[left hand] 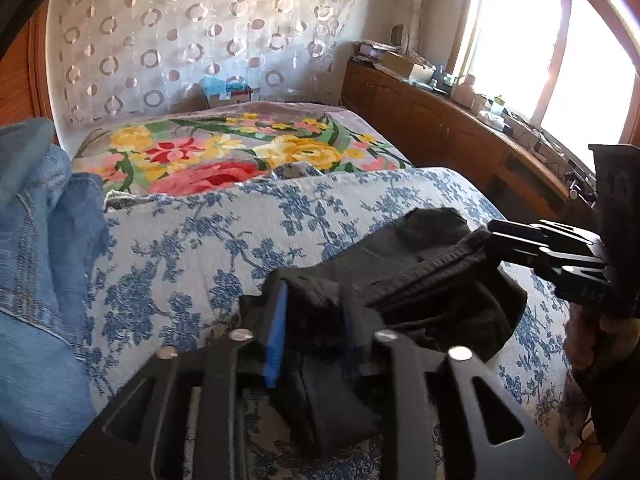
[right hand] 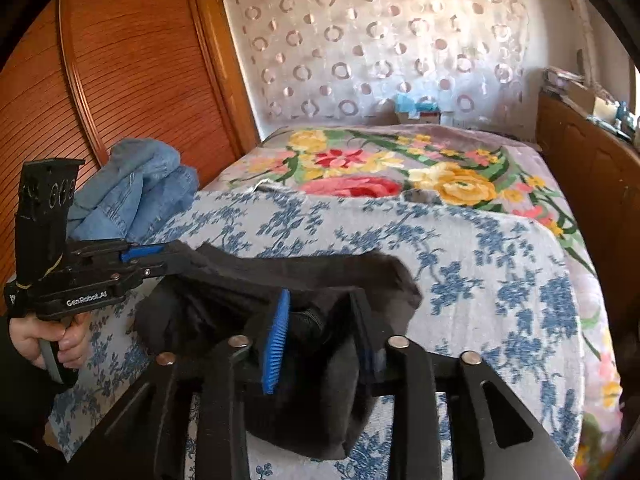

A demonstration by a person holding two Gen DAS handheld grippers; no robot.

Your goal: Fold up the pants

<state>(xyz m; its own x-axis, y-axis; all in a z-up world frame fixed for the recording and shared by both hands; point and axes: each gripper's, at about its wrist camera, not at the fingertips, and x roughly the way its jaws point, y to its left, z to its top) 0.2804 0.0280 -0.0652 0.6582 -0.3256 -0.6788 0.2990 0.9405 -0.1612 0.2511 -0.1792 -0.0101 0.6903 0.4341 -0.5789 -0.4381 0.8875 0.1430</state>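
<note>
Blue-floral bedspread (right hand: 500,280), black pants (right hand: 248,280) bunched — near edge

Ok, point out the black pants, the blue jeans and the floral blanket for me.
black pants (left hand: 440,264): left wrist view, on the ribbed waistband.
blue jeans (right hand: 136,196): right wrist view, on the middle of the denim heap.
floral blanket (right hand: 460,188): right wrist view, on a yellow flower.

Black left gripper (right hand: 160,258) marked GenRobot.AI, blue-padded fingers (right hand: 276,340), silver screws; seemingly a dark sleeve.

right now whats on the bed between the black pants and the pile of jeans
Nothing: only bare blue-flowered bedspread separates the black pants from the jeans, seen in the left wrist view.
</note>
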